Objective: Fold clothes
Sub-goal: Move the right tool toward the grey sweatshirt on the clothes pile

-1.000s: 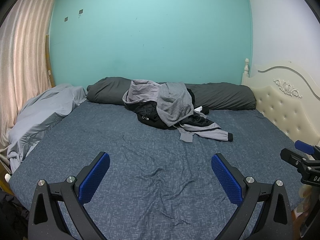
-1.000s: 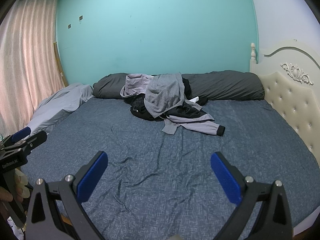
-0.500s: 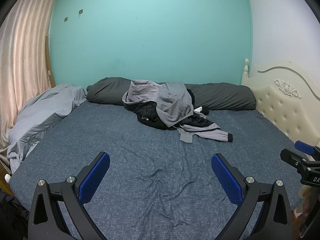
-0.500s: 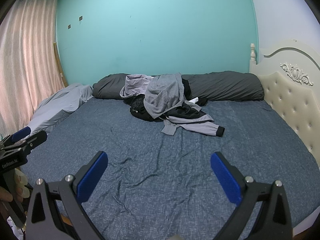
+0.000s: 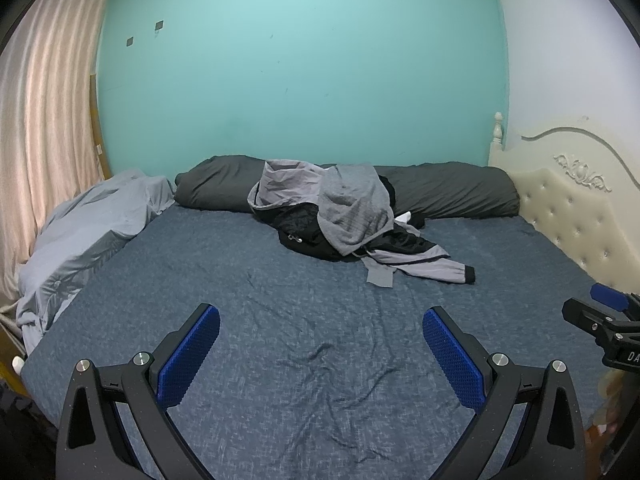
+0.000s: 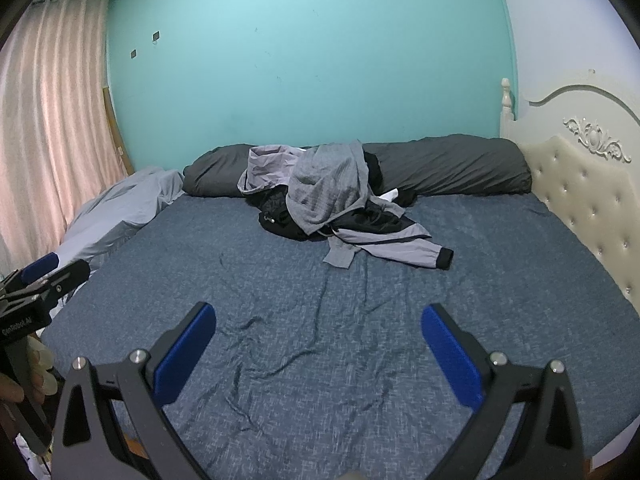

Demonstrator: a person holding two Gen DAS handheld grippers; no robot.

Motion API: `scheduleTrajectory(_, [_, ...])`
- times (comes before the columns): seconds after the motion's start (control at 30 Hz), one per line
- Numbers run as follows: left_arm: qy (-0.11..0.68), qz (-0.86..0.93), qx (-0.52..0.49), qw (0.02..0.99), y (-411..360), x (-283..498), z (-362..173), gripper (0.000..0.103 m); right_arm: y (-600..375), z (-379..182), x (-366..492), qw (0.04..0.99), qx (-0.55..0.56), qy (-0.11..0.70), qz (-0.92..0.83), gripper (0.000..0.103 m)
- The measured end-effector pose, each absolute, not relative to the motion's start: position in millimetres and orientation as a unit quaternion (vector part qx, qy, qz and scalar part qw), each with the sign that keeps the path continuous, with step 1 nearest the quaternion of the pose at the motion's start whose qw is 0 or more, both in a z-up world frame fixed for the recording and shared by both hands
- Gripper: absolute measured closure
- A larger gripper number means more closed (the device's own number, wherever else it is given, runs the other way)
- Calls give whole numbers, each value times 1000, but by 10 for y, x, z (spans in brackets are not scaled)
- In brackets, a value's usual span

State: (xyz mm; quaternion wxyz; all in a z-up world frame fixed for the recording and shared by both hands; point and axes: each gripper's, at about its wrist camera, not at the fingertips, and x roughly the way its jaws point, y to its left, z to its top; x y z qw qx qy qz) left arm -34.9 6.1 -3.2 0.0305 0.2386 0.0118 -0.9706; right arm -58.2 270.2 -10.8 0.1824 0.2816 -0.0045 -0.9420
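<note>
A heap of clothes [image 5: 344, 212] [image 6: 324, 200] lies at the far middle of the bed: a grey knit garment on top, a black garment under it, and a grey jacket whose black-cuffed sleeve [image 5: 424, 268] [image 6: 400, 254] trails toward the front right. My left gripper [image 5: 320, 344] hangs open over the near part of the bed, well short of the heap, nothing between its blue pads. My right gripper [image 6: 318, 340] is open and empty too, at a similar distance. Each gripper shows at the edge of the other's view.
The blue-grey bed sheet [image 5: 280, 320] is wrinkled in the foreground. A long dark grey bolster [image 5: 448, 192] runs along the teal wall. A light grey quilt [image 5: 88, 232] is bunched at the left, by a pink curtain [image 5: 44, 120]. A cream tufted headboard [image 6: 580, 200] bounds the right side.
Both views have shifted only slightly; the heap of clothes sits a touch lower in the right wrist view. Nothing was grasped or let go.
</note>
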Motion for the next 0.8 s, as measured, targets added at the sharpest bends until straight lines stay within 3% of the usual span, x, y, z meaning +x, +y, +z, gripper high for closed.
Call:
scheduleTrajectory(0.4, [5, -970, 238, 48, -96, -1171, -335, 0, 2535, -384, -1353, 200, 277, -11, -940, 0])
scheduleTrajectory(0.8, [50, -965, 250, 58, -533, -2222, -983, 0, 2094, -911, -2741, 189, 331, 25, -924, 0])
